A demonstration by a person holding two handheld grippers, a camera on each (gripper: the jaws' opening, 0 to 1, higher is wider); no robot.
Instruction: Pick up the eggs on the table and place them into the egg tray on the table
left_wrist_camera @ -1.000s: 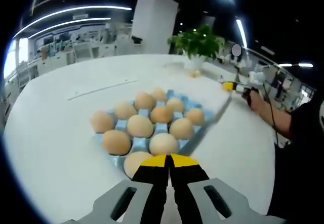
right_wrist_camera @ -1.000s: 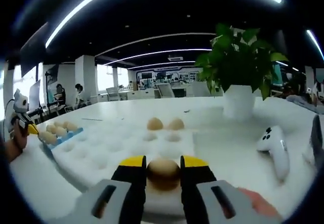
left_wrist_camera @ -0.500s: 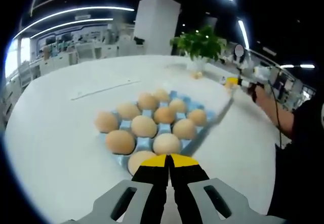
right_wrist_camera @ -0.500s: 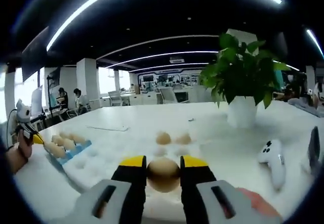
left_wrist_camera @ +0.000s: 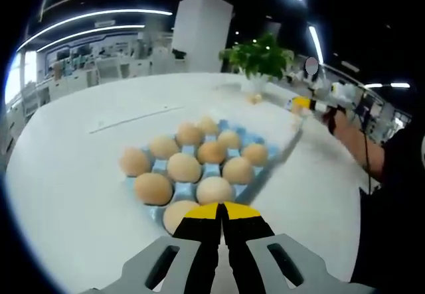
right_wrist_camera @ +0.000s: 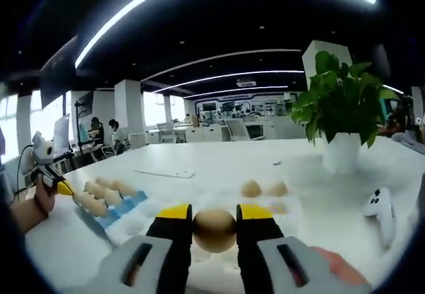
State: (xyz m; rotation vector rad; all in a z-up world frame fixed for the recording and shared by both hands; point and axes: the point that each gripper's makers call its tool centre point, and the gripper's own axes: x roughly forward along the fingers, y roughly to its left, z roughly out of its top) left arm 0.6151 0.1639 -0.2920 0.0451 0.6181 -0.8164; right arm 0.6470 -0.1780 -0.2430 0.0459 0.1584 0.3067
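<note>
Right gripper (right_wrist_camera: 214, 226) has its yellow-tipped jaws clamped on a tan egg (right_wrist_camera: 214, 229), held above the white round table (right_wrist_camera: 199, 164); two more tan loose eggs (right_wrist_camera: 263, 188) sit further out on a white foam pad, left of a potted green plant (right_wrist_camera: 343, 125), with a white game controller (right_wrist_camera: 381, 205) at the right. Left gripper (left_wrist_camera: 221, 215) has its jaws closed together on nothing, just behind the near edge of the blue plastic egg tray (left_wrist_camera: 207, 168), which carries about ten eggs in its cups. In the right gripper view the same tray lies at the left, next to the left gripper.
</note>
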